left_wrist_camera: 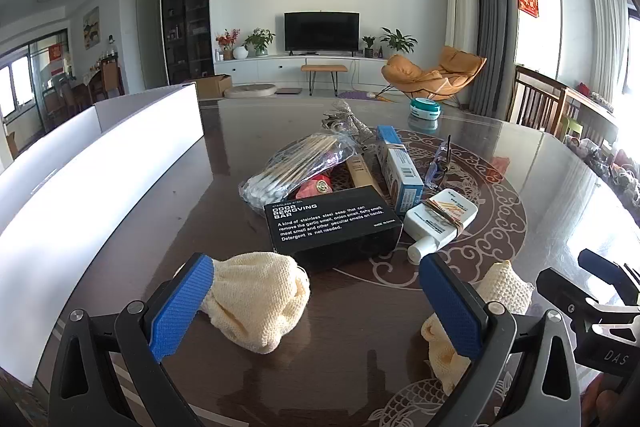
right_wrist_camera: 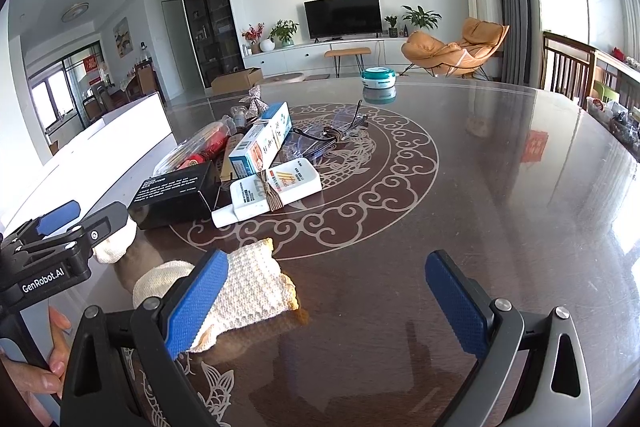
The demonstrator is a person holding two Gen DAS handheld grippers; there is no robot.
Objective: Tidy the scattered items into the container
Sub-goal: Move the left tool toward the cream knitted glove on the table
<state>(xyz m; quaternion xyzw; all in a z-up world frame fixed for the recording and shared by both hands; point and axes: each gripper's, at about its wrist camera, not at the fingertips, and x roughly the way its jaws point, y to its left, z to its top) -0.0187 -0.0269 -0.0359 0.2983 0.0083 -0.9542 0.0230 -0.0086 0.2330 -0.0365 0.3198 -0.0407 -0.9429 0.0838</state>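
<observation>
Cream knitted cloth [left_wrist_camera: 256, 301] beside left gripper [left_wrist_camera: 316, 307]

Home living room: television [left_wrist_camera: 321, 31], lounge chair [left_wrist_camera: 434, 73], houseplants [right_wrist_camera: 421, 15], probably dining table [right_wrist_camera: 500, 187].

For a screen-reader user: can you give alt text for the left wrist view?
An open left claw hovers over a cream knitted cloth on a dark patterned table. Beyond lie a black box, a white bottle and a white container.
</observation>
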